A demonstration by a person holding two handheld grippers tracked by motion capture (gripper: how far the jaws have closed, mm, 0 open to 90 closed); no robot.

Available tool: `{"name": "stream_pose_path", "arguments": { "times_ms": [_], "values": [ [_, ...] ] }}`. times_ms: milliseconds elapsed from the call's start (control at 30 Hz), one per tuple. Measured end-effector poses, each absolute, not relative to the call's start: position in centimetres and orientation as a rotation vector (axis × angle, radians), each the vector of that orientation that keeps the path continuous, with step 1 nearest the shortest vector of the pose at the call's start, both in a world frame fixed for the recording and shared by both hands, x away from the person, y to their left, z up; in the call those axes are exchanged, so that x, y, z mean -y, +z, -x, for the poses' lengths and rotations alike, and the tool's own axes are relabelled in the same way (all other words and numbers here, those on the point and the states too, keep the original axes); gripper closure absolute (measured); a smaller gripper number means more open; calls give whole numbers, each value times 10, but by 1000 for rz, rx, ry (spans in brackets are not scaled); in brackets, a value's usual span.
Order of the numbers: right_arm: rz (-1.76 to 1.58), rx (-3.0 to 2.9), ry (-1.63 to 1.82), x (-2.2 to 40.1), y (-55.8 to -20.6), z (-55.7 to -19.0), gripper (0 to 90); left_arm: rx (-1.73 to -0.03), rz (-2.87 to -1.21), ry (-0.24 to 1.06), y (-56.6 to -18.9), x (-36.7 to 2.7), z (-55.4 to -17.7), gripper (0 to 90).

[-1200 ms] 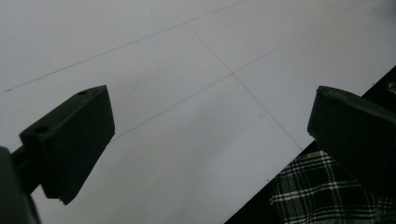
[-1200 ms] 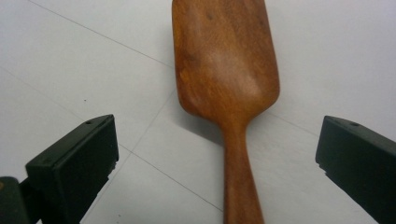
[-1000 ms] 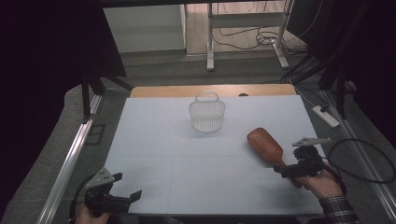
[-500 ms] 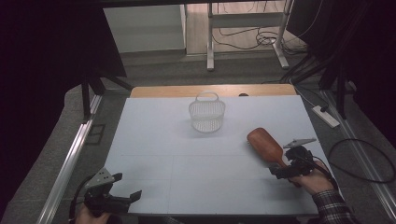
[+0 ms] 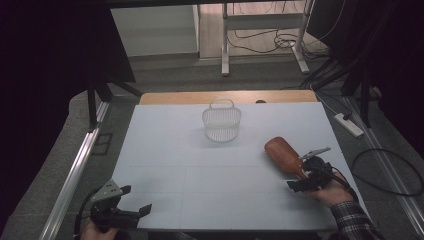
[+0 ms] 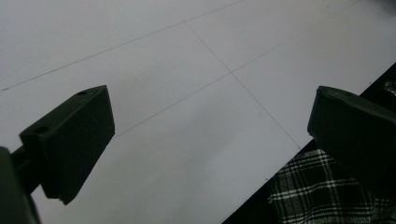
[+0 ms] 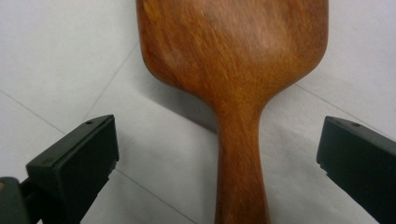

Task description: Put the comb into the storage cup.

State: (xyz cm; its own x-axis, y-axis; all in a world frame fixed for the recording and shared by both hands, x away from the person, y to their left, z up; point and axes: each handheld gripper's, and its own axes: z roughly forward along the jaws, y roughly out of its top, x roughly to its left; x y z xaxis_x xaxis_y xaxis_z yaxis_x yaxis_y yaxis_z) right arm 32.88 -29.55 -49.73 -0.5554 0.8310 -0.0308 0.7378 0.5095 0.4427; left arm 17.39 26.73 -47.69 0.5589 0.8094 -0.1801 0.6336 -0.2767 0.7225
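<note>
**Right gripper at the wooden paddle's handle**

I have the right gripper [image 7: 217, 154] spread wide, one jaw on either side of the wooden paddle's [image 5: 283, 155] handle, neither touching it. The paddle lies on the white table [image 5: 165, 150], near the wire basket [image 5: 221, 121]. My left gripper [image 5: 131, 212] sits well apart from the paddle, jaws apart, holding nothing.
</note>
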Motion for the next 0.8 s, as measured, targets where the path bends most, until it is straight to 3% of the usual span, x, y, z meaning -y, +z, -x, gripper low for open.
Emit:
{"name": "stream_pose_path", "arguments": {
  "times_ms": [67, 133, 367, 467, 600, 733, 800],
  "values": [
    [-1338, -2512, 537, 295, -499, -330, 6, -1157, -2009, 284, -477, -267, -174, 14],
    [-1338, -2498, 521, 296, -498, -330, 73, -1157, -2008, 285, -477, -267, -174, 14],
    [-1347, -2499, 580, 302, -493, -330, 386, -1157, -2010, 284, -477, -267, -174, 14],
    [-1344, -2507, 582, 303, -492, -331, 475, -1156, -2012, 285, -477, -267, -174, 14],
    [-1348, -2513, 586, 302, -492, -332, 539, -1157, -2013, 284, -477, -267, -174, 14],
    [-1350, -2519, 572, 301, -493, -334, 681, -1157, -2015, 286, -477, -267, -174, 14],
    [-1348, -2517, 568, 301, -493, -334, 693, -1156, -2015, 286, -477, -267, -174, 15]
  ]
}}
